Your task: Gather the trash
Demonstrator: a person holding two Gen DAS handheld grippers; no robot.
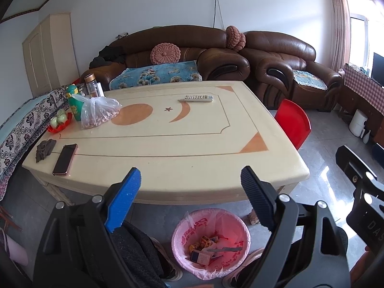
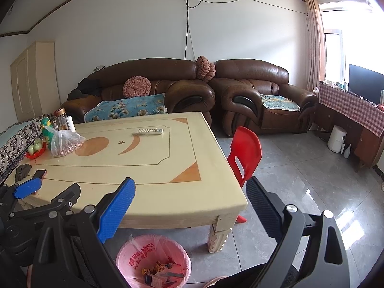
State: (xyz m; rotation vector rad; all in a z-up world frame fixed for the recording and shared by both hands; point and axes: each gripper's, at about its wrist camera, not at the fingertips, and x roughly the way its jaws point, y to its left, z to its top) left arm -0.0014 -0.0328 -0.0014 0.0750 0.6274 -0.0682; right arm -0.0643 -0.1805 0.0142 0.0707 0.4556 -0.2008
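Both tools were spread wide and empty: the left tool [image 1: 189, 180] hung above the pink-lined trash bin [image 1: 211, 242], the right tool [image 2: 189, 192] beside it. The bin stood on the floor just off the counter's [image 1: 182, 158] near edge, with wrappers and a small carton [image 1: 201, 256] already inside. To finish well, any further drop should fall over the bin's middle, clear of its liner rim. Open tile lay to the right; a red chair [image 2: 244, 153] crowded the counter's corner.

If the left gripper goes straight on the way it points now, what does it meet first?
Probably the bare near part of the cream table top: it fills the gap between the open left gripper. Nothing lies there, though depth is unclear.
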